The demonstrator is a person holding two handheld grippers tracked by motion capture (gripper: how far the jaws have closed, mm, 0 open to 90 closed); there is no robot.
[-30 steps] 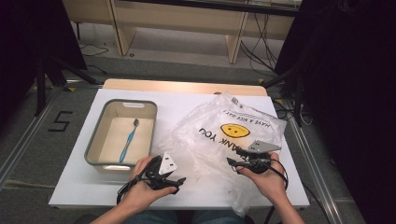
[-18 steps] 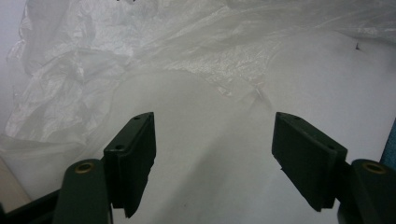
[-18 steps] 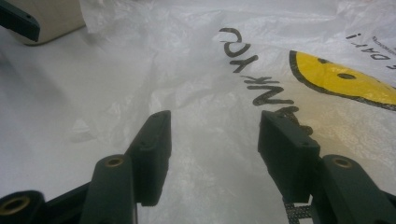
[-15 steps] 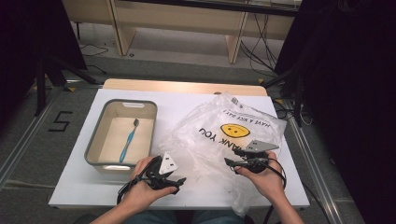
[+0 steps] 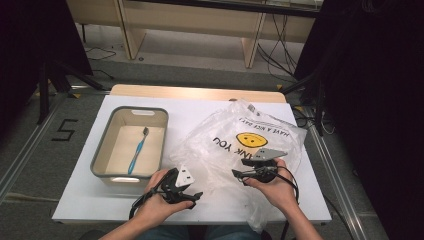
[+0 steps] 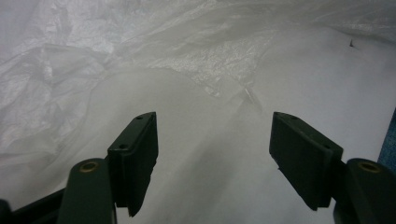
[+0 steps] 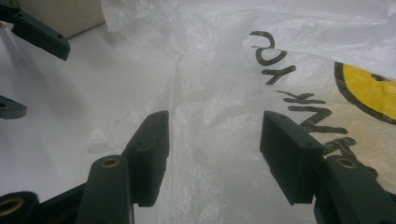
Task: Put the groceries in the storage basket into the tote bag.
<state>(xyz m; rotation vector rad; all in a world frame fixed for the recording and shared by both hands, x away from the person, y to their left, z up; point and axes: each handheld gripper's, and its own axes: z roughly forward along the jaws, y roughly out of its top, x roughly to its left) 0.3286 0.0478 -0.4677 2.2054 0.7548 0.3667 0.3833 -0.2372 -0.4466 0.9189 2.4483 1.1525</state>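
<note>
A crumpled translucent plastic bag, printed with a yellow smiley face and black lettering, is spread over the right half of the white table, and everything else is placed here by reference to it. The left gripper is held at the bag's near left edge, just beside the film; in the left gripper view its jaws are seen standing well apart above the table top, having just closed in slightly, with nothing pinched between them and the bag's rumpled edge lying just ahead. The right gripper is held over the bag's near middle, just below the printed face; in the right gripper view its jaws are likewise spread wide, having just been opening, and the printed film is seen beneath and between them without being pressed by either pad. A grey bin is set to the left of the bag, apart from it, and a blue toothbrush is laid on its floor. The black jaws of the left gripper are caught at the upper left of the right gripper view, beyond the bag's edge.
</note>
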